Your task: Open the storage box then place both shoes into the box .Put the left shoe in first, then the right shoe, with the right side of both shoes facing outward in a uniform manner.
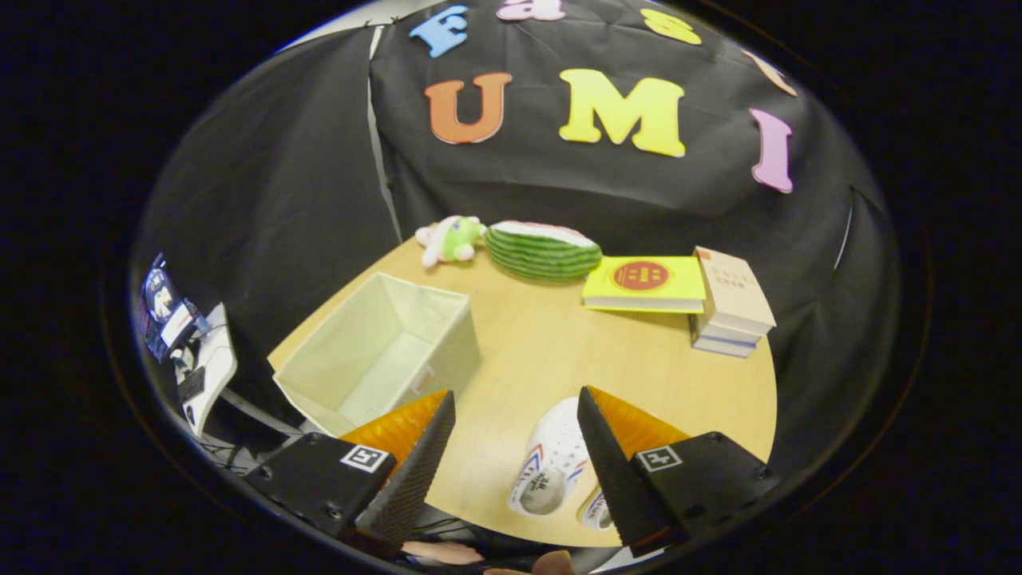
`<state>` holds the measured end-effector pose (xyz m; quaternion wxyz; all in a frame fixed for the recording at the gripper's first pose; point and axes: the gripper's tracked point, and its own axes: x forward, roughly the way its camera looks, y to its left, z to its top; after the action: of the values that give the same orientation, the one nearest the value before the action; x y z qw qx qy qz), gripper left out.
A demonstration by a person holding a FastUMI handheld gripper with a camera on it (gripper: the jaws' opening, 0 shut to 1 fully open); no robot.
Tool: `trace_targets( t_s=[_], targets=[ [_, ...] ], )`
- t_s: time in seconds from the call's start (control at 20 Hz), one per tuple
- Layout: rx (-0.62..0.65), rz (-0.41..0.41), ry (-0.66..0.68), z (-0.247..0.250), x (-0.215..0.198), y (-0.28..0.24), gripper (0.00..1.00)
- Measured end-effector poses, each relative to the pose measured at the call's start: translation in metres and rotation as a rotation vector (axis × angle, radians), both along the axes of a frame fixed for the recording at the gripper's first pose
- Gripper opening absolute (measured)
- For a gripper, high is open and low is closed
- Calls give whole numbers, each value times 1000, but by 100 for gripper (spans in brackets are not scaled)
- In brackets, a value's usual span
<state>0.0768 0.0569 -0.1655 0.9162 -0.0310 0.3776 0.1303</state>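
Box [375,351] already open on table [543,351]. Hand-held gripper [515,423] wide open, empty, above the shoes [555,467]. Next, prob.: drop down, close on left shoe first.

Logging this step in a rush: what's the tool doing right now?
Tool: open, holding nothing, fingers spread above the white shoe on the table.
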Motion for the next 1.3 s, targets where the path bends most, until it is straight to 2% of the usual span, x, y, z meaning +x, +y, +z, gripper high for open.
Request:
trace_targets(
  t_s=[0.15,0.35,0.6,0.9,1.1,1.2,1.3],
  targets=[
    [5,-40,170,-68,-12,-26,97],
    [44,-93,352,-129,-36,-39,97],
    [29,-120,433,-163,-45,-47,97],
    [34,-121,496,-192,-46,-44,90],
    [88,-140,553,-203,-47,-34,80],
    [162,-152,576,-205,-47,-26,62],
    [220,-200,592,-206,-48,-22,45]
  ],
)
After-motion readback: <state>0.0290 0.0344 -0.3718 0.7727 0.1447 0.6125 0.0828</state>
